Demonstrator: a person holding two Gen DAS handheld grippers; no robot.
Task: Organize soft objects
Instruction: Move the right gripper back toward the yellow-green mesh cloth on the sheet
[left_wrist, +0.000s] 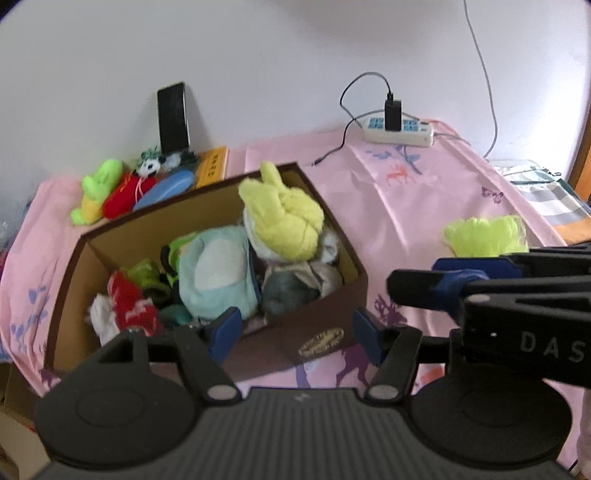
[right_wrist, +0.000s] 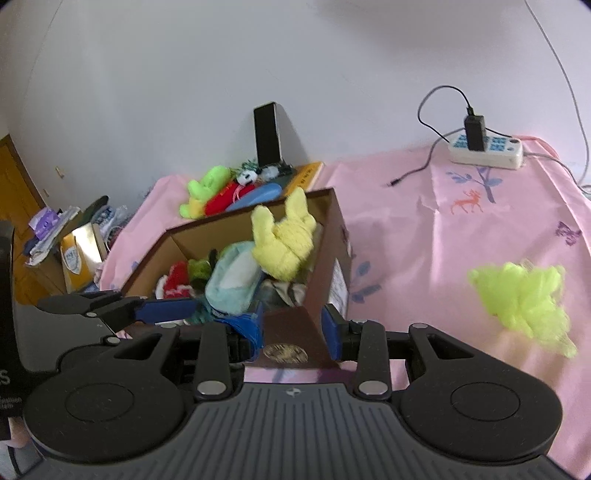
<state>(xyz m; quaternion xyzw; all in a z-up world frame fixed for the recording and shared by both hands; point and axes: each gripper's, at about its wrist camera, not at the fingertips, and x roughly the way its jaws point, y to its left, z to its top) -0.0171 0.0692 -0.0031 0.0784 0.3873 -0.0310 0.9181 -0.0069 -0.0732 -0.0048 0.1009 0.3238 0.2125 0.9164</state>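
Neon-green plush (right_wrist: 524, 302) lies on pink sheet (right_wrist: 443, 240), well right of cardboard box (right_wrist: 332, 266) full of soft toys. Right gripper (right_wrist: 293, 328) w/ jaws apart, empty; left gripper (left_wrist: 295, 332) wide open, empty. Best: swing right gripper over plush, pinch mid-body, lift clear, then drop in box.

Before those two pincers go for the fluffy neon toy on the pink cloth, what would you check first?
1. Left gripper empty, jaws wide apart: ok.
2. Right gripper empty, jaws slightly apart: ok.
3. Neon toy lies alone on the pink cloth, outside the box: ok.
4. Room in the box: not ok, the yellow plush already pokes above its rim.
5. Charger cable lies clear of the neon toy: ok.
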